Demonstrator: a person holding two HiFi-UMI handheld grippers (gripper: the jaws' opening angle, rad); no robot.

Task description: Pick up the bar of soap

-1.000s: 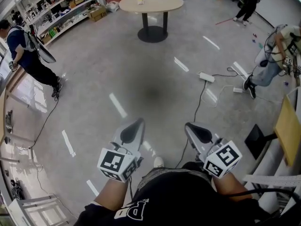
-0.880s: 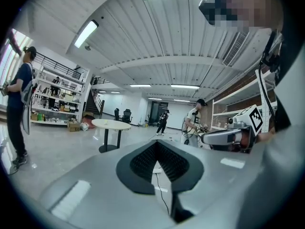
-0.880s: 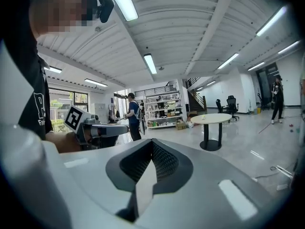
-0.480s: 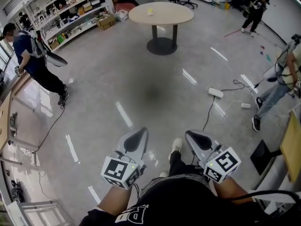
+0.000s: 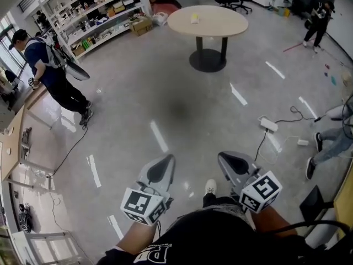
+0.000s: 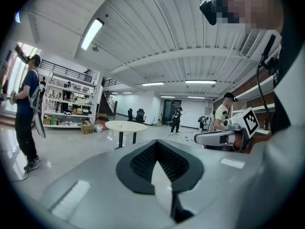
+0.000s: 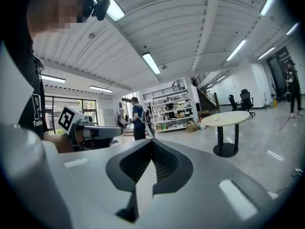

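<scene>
- Floor [image 5: 165,87]: grey and glossy, with open ground between us and the goods.
- Round tabletop [image 5: 220,25]: on a pedestal at 12 o'clock. Over the last second it had grown larger and dropped lower in the head view, so we judged we were walking towards it. It was well apart from us.
- Person [image 5: 52,73]: stood at 10 o'clock.
- Left claw [image 5: 159,169] and right claw [image 5: 234,164]: side by side at 6 o'clock, pointing ahead. Both were closed tight and held nothing.
- Bar of soap [image 5: 194,18]: a small pale-yellow item, which we took to be the soap, lay on the tabletop. We had not begun the pick-up, and the claws needed opening first.
</scene>
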